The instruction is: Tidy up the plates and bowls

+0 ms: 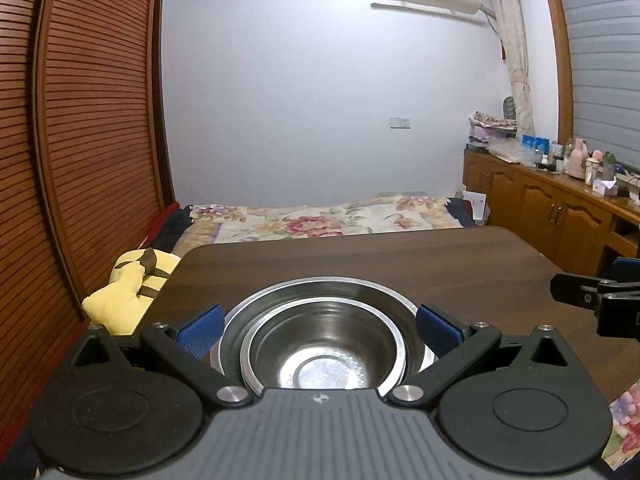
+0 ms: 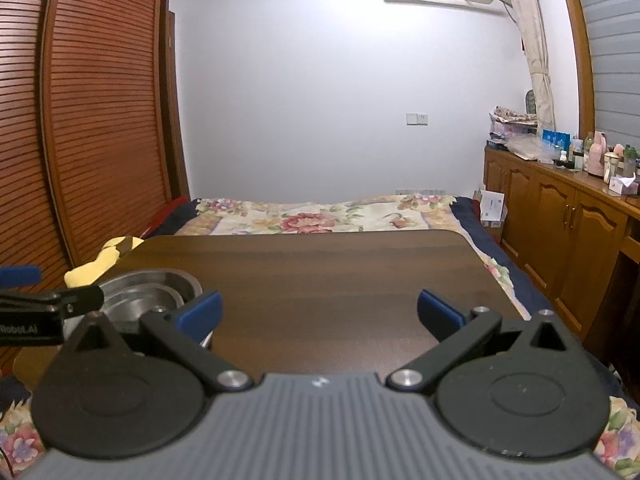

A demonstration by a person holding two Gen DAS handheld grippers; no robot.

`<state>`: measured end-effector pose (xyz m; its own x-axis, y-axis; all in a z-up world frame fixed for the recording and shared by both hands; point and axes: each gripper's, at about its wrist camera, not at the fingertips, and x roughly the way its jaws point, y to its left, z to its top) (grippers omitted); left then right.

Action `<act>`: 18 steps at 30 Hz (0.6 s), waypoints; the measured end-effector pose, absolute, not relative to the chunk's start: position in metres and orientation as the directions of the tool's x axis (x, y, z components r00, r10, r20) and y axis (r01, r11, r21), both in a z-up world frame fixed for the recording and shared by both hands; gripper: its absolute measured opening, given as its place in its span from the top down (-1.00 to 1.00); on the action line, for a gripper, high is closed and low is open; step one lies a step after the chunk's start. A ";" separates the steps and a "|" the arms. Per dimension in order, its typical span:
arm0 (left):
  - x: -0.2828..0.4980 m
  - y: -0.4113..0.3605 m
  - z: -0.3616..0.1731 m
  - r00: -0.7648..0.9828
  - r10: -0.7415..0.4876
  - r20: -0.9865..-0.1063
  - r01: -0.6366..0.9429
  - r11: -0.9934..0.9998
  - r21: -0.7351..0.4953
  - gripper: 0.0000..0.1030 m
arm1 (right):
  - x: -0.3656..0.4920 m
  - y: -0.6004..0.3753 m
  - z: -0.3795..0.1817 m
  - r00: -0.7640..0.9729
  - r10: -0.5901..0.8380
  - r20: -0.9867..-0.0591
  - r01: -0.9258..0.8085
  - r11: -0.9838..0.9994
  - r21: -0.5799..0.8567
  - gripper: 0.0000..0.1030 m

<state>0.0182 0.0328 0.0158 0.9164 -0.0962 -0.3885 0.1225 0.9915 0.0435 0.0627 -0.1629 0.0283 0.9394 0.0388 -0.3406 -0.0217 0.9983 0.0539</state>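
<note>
Nested steel bowls [image 1: 320, 344] sit on the dark wooden table [image 1: 400, 268], a smaller bowl inside a larger one. My left gripper [image 1: 320, 330] is open, its blue pads spread on either side of the stack and above its rim, holding nothing. In the right wrist view the same bowls [image 2: 148, 292] appear at the left, partly hidden by the left gripper's black arm. My right gripper [image 2: 319, 312] is open over bare table, with nothing between its fingers. Its black body shows at the right edge of the left wrist view.
A bed with a floral cover [image 1: 320, 220] lies beyond the table's far edge. A yellow plush toy [image 1: 128, 284] rests off the table's left side. A slatted wooden wardrobe [image 1: 80, 120] stands left; a cluttered wooden cabinet [image 1: 560, 200] stands right.
</note>
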 end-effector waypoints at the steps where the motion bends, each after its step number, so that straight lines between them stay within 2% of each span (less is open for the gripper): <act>1: 0.017 0.032 0.016 0.916 -0.099 -0.389 0.125 0.991 0.043 -1.00 | 0.062 -0.163 0.028 0.939 0.037 -0.341 -0.020 0.998 0.053 -1.00; 18: 0.007 0.033 -0.008 0.913 -0.073 -0.401 0.092 0.995 0.029 -1.00 | 0.053 -0.162 0.009 0.935 0.036 -0.352 -0.018 0.998 0.056 -1.00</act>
<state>0.0074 0.0329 -0.0082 0.9133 -0.0730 -0.4007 0.0923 0.9953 0.0292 0.0533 -0.1622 0.0086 0.9351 0.0363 -0.3525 -0.0178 0.9983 0.0556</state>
